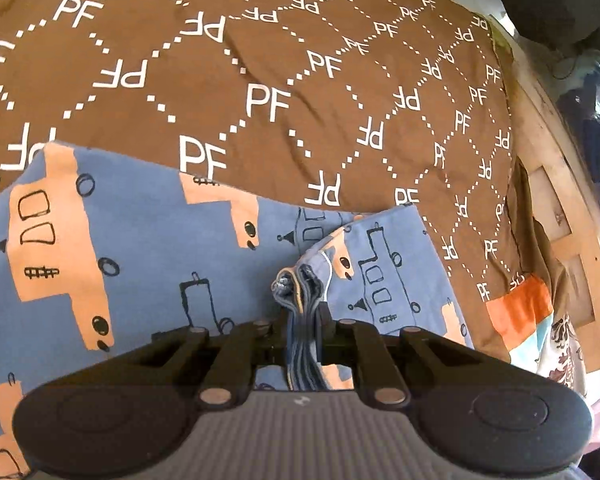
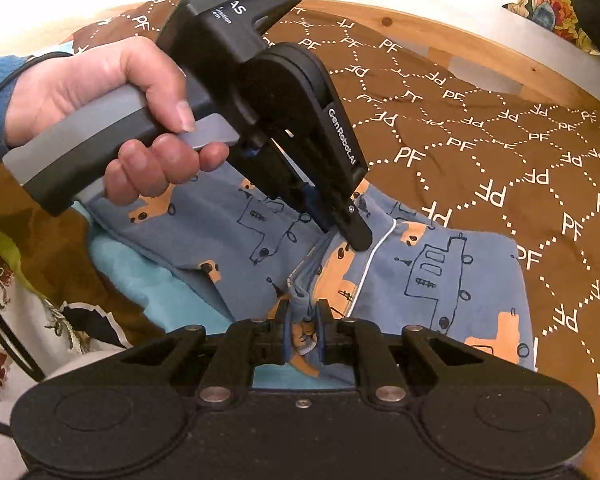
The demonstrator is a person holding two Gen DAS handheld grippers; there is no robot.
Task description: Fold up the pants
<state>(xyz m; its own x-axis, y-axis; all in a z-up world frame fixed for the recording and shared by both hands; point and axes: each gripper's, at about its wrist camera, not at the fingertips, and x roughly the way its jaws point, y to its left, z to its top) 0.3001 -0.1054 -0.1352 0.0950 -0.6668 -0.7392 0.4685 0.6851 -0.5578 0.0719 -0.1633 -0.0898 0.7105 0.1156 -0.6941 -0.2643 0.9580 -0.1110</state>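
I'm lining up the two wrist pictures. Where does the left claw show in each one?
Left wrist view: the left claw sits bottom centre, shut on a bunched edge of the blue pants.
Right wrist view: it comes in from upper left, held by a hand, its tips at mid-frame biting the pants.
Shared landmark: the brown PF-print cover under the pants.

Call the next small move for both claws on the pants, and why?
Probably carry the pinched edge forward over the flat part, then lower it. Both the left claw and right claw are shut on bunched layers of the blue pants, which lie partly folded on the brown bedspread.
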